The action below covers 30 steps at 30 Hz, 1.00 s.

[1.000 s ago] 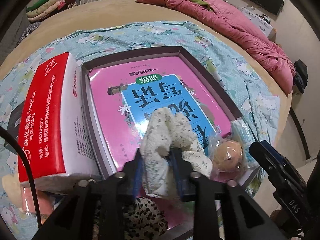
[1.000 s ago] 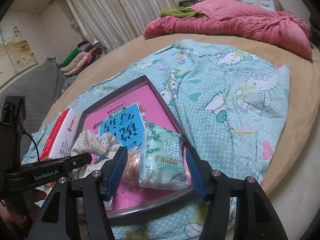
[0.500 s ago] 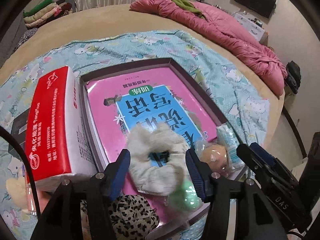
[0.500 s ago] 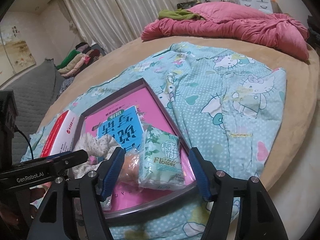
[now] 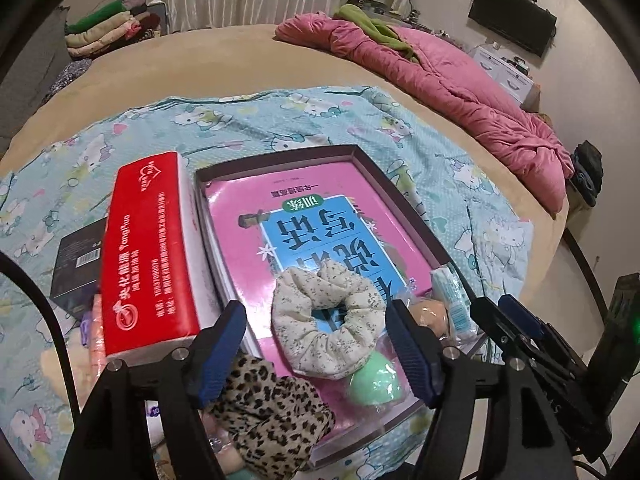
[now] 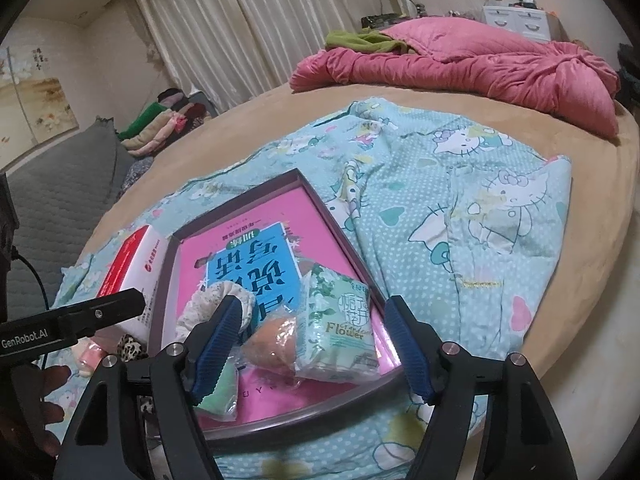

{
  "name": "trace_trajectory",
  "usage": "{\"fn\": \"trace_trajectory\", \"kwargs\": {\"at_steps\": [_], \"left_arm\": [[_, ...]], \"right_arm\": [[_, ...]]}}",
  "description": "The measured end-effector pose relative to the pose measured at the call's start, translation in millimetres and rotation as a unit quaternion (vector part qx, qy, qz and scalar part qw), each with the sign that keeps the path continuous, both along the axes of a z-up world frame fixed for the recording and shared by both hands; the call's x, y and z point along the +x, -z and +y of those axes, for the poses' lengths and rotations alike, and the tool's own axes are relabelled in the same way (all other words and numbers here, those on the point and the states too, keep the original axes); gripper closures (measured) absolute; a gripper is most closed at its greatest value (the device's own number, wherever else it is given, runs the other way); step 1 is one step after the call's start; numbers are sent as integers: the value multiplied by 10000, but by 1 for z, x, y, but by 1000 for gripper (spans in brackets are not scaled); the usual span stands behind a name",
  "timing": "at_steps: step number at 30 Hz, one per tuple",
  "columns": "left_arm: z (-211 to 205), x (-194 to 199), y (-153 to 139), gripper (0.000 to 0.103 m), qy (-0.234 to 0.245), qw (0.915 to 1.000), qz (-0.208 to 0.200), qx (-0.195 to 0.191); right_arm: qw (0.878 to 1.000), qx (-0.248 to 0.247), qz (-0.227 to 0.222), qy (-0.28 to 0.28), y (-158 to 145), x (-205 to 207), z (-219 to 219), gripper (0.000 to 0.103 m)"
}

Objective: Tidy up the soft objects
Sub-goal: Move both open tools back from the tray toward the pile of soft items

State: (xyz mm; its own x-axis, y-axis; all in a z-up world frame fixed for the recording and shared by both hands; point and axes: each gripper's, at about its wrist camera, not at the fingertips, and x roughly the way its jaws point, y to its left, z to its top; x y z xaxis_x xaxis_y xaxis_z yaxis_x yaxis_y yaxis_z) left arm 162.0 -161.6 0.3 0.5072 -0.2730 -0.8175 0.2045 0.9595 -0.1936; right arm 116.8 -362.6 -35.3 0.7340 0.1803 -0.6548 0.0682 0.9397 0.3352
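Note:
A cream floral scrunchie [image 5: 326, 318] lies on the pink book in a dark shallow tray [image 5: 404, 196]; it also shows in the right wrist view [image 6: 218, 306]. My left gripper [image 5: 320, 354] is open and empty just above and behind it. A green sponge ball [image 5: 374, 384], an orange sponge ball [image 6: 274, 340] and a green tissue pack [image 6: 340, 330] lie in the tray's near part. A leopard scrunchie [image 5: 268, 412] lies at the tray's near left corner. My right gripper [image 6: 308, 348] is open and empty above the orange ball and tissue pack.
A red and white tissue box [image 5: 150, 252] stands left of the tray, with a black box [image 5: 76, 264] beyond it. All lies on a blue cartoon-print cloth [image 6: 460, 208] on a round tan bed. A pink quilt [image 6: 460, 64] is at the far side.
My left gripper was shut on the cream scrunchie; it opened and drew back, and the scrunchie now lies flat on the book. My right gripper stayed open and drew back slightly.

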Motion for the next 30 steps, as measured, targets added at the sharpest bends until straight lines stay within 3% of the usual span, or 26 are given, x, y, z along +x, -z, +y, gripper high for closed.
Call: {"fn": "trace_trajectory", "kwargs": {"at_steps": [22, 30], "left_arm": [[68, -36, -34, 24, -421, 9990, -140, -47], [98, -53, -51, 23, -625, 9976, -288, 106]], "right_arm": [[9983, -295, -367, -356, -39, -14, 31, 26], [9957, -392, -617, -577, -60, -24, 53, 25]]}}
